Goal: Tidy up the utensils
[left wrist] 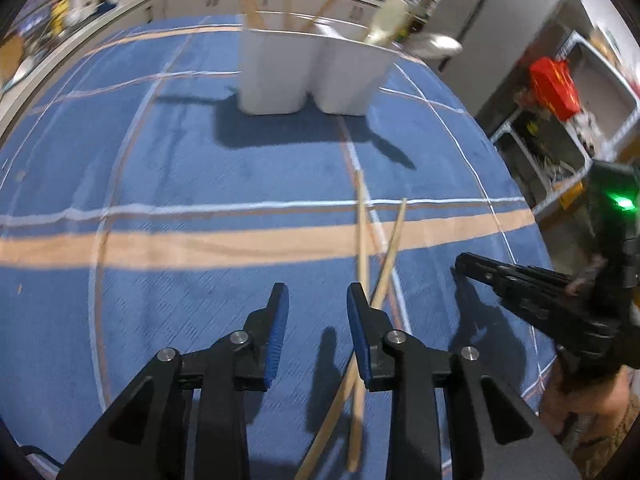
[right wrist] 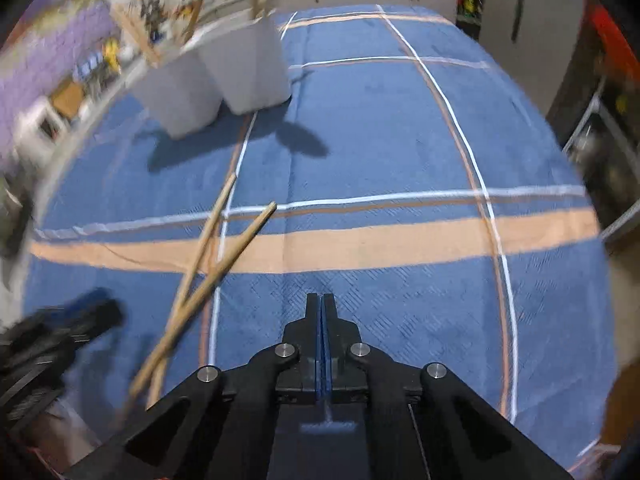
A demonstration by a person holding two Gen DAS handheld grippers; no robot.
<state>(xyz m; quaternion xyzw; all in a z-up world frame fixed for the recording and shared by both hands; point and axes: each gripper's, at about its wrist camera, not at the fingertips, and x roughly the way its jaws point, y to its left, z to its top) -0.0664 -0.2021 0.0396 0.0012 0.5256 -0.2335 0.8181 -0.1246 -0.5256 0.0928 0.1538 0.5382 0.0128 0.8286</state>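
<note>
Two wooden chopsticks point(left wrist: 362, 236) lie crossed on the blue striped cloth point(left wrist: 200, 160). My left gripper point(left wrist: 318, 292) hovers over their near ends, open, with nothing pressed between its blue pads; its right finger point(left wrist: 360, 312) overlaps the sticks in this view. A white two-compartment holder point(left wrist: 312, 76) stands at the far side with wooden sticks and a pale spoon point(left wrist: 390, 20) in it. My right gripper point(right wrist: 322, 300) is shut and empty over bare cloth, to the right of the chopsticks point(right wrist: 208, 272). The holder point(right wrist: 224, 76) shows at upper left there.
The right gripper point(left wrist: 464, 266) appears at the right of the left wrist view; the left gripper point(right wrist: 80, 316) shows blurred at lower left of the right wrist view. A shelf with a red box point(left wrist: 554, 84) stands beyond the table's right edge. Counters run along the back.
</note>
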